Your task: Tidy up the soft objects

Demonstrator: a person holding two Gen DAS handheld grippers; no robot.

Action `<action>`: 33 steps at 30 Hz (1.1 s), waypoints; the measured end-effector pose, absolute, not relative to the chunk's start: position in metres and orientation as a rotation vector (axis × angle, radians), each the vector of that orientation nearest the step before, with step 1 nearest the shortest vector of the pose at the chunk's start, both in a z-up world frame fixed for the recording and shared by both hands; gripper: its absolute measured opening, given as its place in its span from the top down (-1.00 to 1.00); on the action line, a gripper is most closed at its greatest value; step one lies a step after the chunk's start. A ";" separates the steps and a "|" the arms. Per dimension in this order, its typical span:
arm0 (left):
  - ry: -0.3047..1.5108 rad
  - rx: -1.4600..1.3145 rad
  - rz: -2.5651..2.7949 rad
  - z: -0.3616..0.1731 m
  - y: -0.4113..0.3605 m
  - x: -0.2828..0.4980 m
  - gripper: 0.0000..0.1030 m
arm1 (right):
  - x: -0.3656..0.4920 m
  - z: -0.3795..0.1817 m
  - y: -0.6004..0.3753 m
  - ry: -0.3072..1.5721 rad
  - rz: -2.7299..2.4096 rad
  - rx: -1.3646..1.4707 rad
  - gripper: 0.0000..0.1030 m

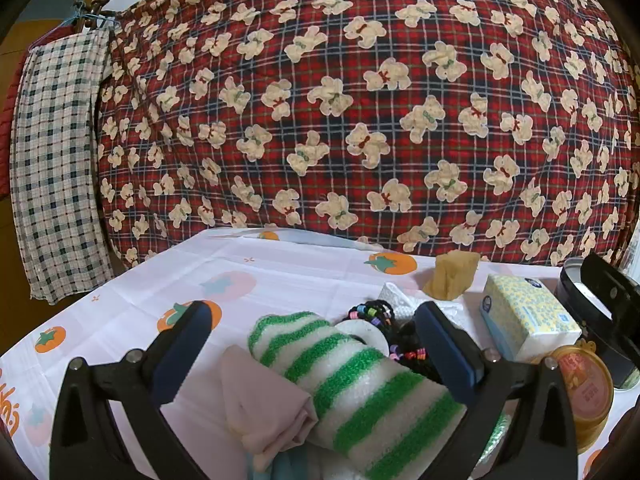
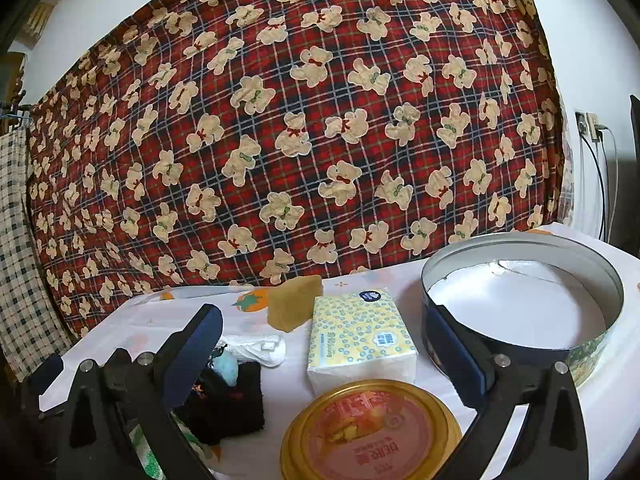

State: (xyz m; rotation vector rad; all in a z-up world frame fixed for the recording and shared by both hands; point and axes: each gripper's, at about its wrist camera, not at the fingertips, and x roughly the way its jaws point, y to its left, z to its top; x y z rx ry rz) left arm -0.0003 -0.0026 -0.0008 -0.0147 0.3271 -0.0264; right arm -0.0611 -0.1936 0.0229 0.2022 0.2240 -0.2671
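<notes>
With both my left gripper (image 1: pixel 312 340) and right gripper (image 2: pixel 328 344) released wide, I risk snagging the beaded bands (image 1: pixel 374 314) at one o'clock when clamping the striped sponge cloth (image 1: pixel 356 384) lying between the left jaws.

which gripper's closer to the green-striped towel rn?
Left. The left gripper has open jaws straddling the green-striped towel; the right gripper sits further right, over the tissue pack.
</notes>
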 end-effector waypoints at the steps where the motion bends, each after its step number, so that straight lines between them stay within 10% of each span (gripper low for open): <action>1: 0.327 -0.015 -0.025 -0.001 -0.003 0.000 -1.00 | -0.060 0.023 -0.194 0.228 -0.269 0.203 -0.99; 33: 0.322 -0.085 -0.022 -0.002 0.010 -0.013 -1.00 | -0.054 0.018 -0.189 0.257 -0.250 0.196 -0.99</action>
